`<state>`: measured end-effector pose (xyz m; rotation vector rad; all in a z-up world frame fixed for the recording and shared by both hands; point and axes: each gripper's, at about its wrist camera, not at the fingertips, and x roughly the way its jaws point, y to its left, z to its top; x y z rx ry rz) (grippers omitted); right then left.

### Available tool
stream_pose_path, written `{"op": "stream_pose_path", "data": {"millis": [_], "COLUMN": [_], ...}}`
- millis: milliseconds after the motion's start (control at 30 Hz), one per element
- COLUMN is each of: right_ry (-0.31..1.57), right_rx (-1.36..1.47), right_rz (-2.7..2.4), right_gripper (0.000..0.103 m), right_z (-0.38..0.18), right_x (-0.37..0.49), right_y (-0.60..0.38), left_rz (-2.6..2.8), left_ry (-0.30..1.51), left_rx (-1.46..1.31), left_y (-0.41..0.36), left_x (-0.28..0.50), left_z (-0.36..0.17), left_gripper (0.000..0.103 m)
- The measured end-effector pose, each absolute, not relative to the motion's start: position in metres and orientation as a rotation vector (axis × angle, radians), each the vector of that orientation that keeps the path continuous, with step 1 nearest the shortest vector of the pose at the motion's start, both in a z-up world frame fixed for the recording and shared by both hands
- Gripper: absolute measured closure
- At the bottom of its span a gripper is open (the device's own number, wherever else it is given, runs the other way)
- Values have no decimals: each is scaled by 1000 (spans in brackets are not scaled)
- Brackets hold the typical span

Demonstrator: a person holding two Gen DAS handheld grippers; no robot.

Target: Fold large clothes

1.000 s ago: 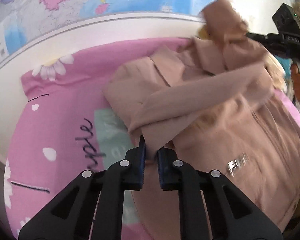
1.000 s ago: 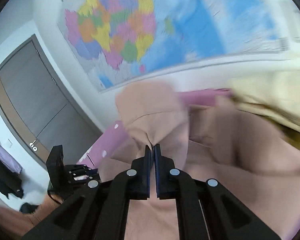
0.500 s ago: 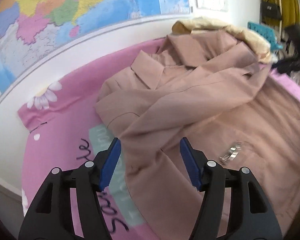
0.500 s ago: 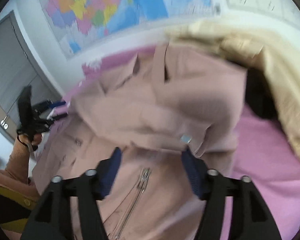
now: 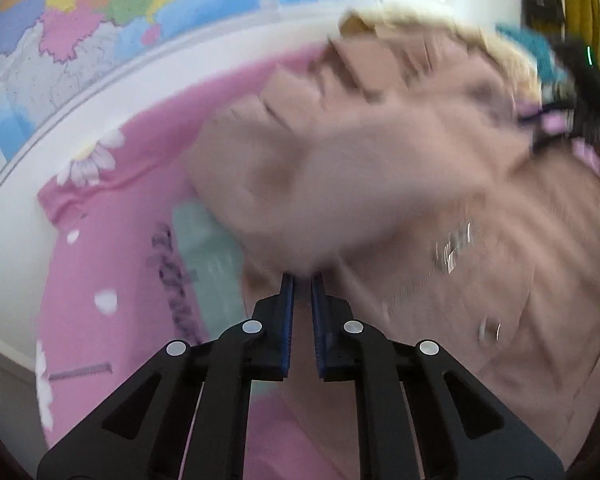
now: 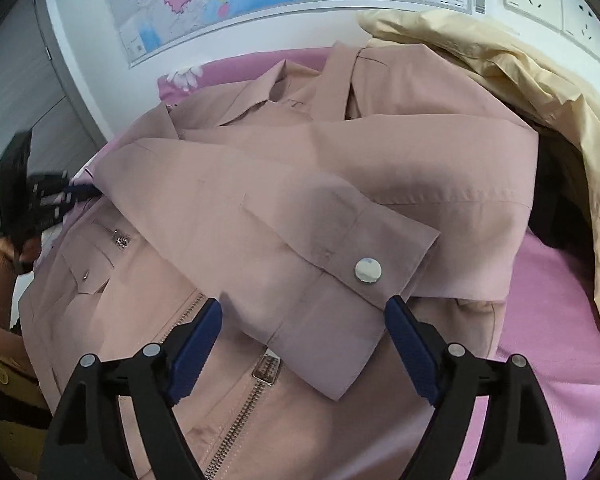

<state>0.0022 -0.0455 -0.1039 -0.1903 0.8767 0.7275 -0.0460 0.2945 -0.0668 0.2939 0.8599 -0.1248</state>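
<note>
The pink jacket (image 6: 260, 208) lies flat on the bed (image 6: 548, 280), its folded sleeve cuff (image 6: 340, 292) just ahead of the right hand-held gripper (image 6: 302, 316) (blue pads wide apart); the left hand-held gripper (image 5: 302, 280), at the jacket's left edge, looks clamped on blurred fabric

- Left wrist view: heavy motion blur smears the pink jacket (image 5: 380, 184) and the wall map (image 5: 100, 20); only the left gripper (image 5: 302, 280) stays sharp.
- Right wrist view: crisp, bright and evenly lit, with soft shadows under the sleeve cuff (image 6: 340, 280).
- Both views bend strongly toward dark, round fisheye edges.
</note>
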Motion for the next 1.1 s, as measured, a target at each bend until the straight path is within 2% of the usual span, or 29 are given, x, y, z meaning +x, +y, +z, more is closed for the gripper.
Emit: {"op": "stream_pose_path", "data": {"millis": [67, 167, 267, 300, 433, 467, 500, 567, 767, 867, 933, 1067, 1100], "right_ry": [886, 873, 893, 911, 987, 994, 986, 970, 706, 592, 647, 885, 894], "right_rx": [-158, -45, 44, 75, 92, 90, 60, -5, -97, -133, -145, -129, -126], "right_rz": [725, 709, 682, 662, 622, 625, 620, 610, 573, 542, 546, 561, 562], "right_gripper": [23, 23, 22, 22, 22, 29, 55, 90, 93, 93, 92, 86, 86], "right_z": [-101, -92, -91, -94, -113, -115, -117, -114, -35, -10, -21, -77, -83], "right_x": [5, 11, 20, 24, 38, 40, 38, 34, 12, 17, 29, 47, 44], "right_y": [-49, -64, -73, -76, -66, -58, -52, -45, -58, -60, -61, -67, -71], "left_rz": [-90, -147, -165, -164, -185, -194, -198, -196, -199, -148, -133, -102, -102], "left_ry": [904, 824, 737, 717, 673, 676, 688, 729, 784, 764, 782, 834, 830], "left_rx": [289, 194, 110, 111, 123, 128, 141, 159, 109, 70, 47, 73, 68], "left_y": [295, 305, 318, 318, 308, 304, 298, 289, 287, 295, 300, 302, 303], "left_x": [-49, -57, -52, -48, -19, -12, -3, 12, 33, 34, 35, 33, 31], "left_z": [-75, -59, -32, -24, -5, -4, -7, -15, -37, -42, -49, -64, -62], "left_gripper": [91, 88, 61, 56, 53, 52, 52, 52, 51, 44, 38, 37, 36]}}
